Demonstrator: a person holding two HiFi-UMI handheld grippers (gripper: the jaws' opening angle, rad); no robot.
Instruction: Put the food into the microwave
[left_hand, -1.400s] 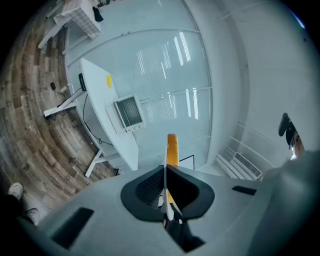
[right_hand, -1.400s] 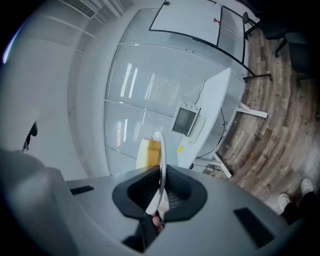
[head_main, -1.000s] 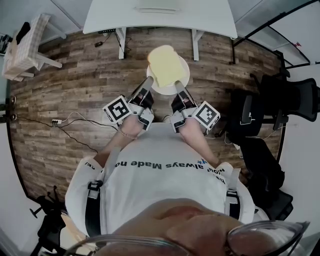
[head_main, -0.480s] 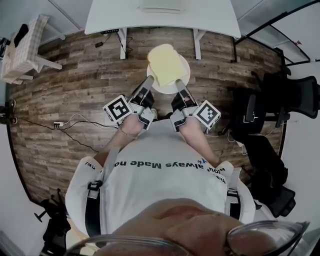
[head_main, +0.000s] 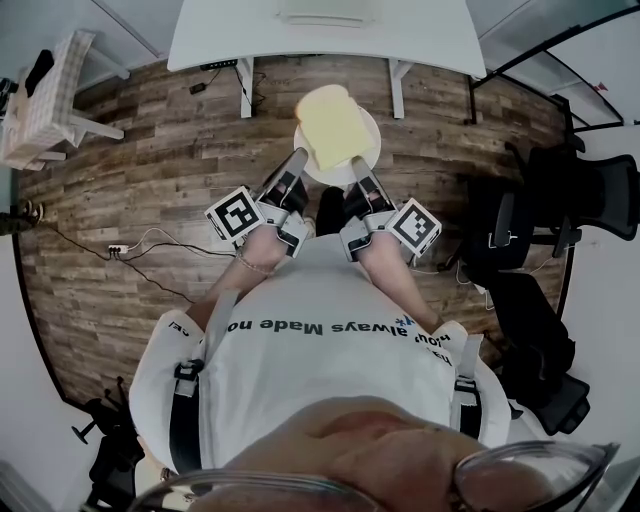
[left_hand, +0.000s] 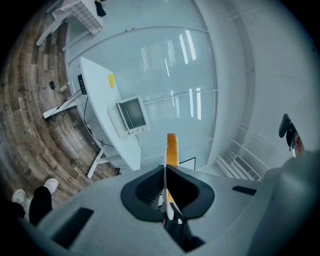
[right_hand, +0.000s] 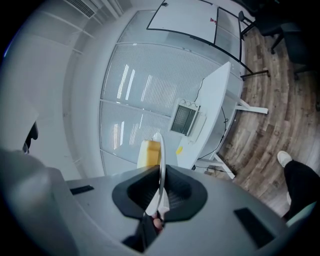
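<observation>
Head view: left gripper (head_main: 298, 162) and right gripper (head_main: 359, 170), jaws clenched on the near rim of the plate (head_main: 331, 179) carrying bread (head_main: 330, 125). Microwave (head_main: 318, 17) sits straight ahead on the desk (head_main: 425, 40), well apart.

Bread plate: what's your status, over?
Left gripper, right gripper shut on rim of round white plate. Yellow bread slice on it. White microwave on table ahead, nothing between.

Both forearms reach forward, side by side, in front of the torso. Left grey two-jaw gripper (head_main: 298, 160) and right grey two-jaw gripper (head_main: 358, 168) angle slightly inward, each with jaws pinched tight on the near rim of the round white plate (head_main: 338, 176).
</observation>
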